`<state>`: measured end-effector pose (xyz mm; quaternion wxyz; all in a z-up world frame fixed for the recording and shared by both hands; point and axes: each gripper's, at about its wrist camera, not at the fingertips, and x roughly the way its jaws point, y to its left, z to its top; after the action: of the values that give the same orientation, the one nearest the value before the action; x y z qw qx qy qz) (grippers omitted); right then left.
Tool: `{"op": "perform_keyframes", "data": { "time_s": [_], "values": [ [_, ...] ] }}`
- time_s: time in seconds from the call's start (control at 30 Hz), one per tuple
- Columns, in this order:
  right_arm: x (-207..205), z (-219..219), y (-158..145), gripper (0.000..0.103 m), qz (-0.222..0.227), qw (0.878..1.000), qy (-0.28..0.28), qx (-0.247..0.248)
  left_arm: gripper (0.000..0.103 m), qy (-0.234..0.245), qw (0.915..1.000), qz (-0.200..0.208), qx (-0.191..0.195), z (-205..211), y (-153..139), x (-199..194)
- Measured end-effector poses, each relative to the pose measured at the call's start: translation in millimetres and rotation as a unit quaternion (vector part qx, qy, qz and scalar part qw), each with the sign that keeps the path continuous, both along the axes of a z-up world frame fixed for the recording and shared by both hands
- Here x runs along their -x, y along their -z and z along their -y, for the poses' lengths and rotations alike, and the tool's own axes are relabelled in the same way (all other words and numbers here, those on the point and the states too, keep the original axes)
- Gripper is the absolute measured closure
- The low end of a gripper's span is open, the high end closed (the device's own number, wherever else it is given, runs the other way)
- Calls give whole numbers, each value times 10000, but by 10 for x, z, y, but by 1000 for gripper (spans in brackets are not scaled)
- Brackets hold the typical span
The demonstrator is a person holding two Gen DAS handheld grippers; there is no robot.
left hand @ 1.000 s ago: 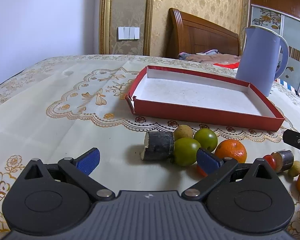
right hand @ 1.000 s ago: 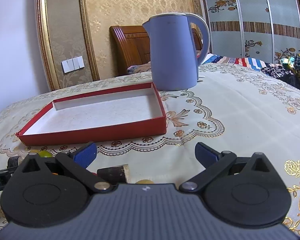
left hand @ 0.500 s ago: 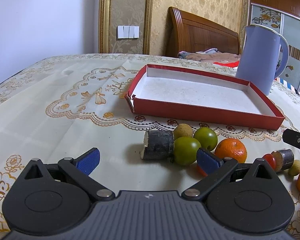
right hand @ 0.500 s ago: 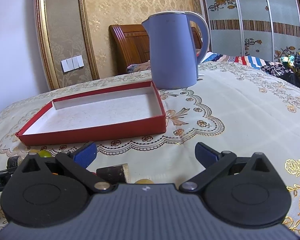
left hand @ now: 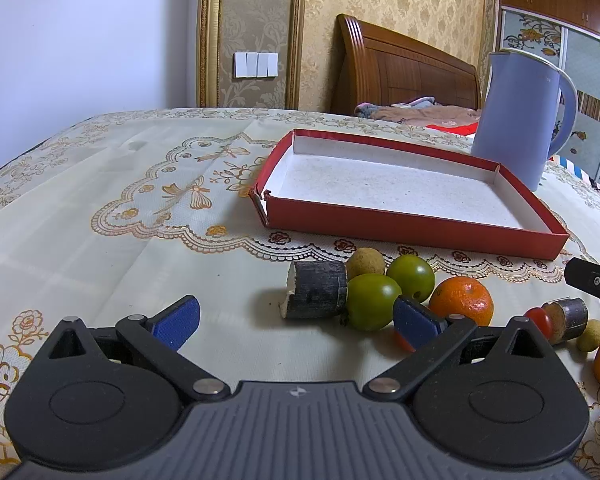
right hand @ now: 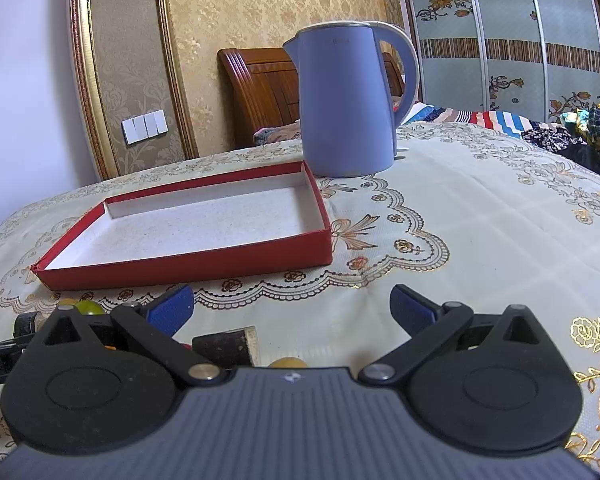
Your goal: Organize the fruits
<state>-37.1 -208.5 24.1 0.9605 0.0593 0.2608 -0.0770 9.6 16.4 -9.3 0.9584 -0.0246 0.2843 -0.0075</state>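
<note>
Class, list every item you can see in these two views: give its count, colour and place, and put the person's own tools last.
tray: 1, red outside and white inside, nothing in it, on the tablecloth behind the fruit
kettle: 1, pale blue, upright behind the tray's right corner
green fruits: 2, green, side by side in front of the tray
oranges: 2, orange, one right of the green fruits, one at the far right edge
tan round fruits: 2, tan, one behind the green fruits, one far right
cane pieces: 2, dark skin with pale cut ends, one left of the green fruits, one far right
cherry tomato: 1, red, against the right cane piece
tablecloth: 1, cream with gold embroidery
left hand-held gripper: 1, black with blue pads, open
right hand-held gripper: 1, black with blue pads, open
</note>
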Motion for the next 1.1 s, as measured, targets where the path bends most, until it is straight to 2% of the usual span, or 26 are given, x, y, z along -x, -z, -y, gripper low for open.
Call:
{"op": "perform_keyframes", "data": {
  "time_s": [0.4,0.53,0.67,0.77,0.9,1.0,1.1],
  "values": [
    [2,3,-3,0,10,10000,-4,-14,0,8,10000,16,1,1,-1,6],
    [36,80,-19,0,56,9997,-86,-237,0,38,9999,123,35,-7,-14,40],
    [141,179,-74,0,-62,9992,-398,-8,0,28,9997,225,126,-35,-29,69],
    [271,307,-135,0,-57,9990,-387,228,0,33,9997,198,131,-29,-36,62],
    [321,393,-149,0,-356,9972,-616,235,0,69,9997,197,121,-22,-43,60],
    [431,376,-130,0,-385,9960,-695,404,0,53,9997,174,136,-30,-40,55],
    [591,375,-125,0,-345,9952,-882,256,0,52,9998,160,142,-32,-38,55]
  ]
}}
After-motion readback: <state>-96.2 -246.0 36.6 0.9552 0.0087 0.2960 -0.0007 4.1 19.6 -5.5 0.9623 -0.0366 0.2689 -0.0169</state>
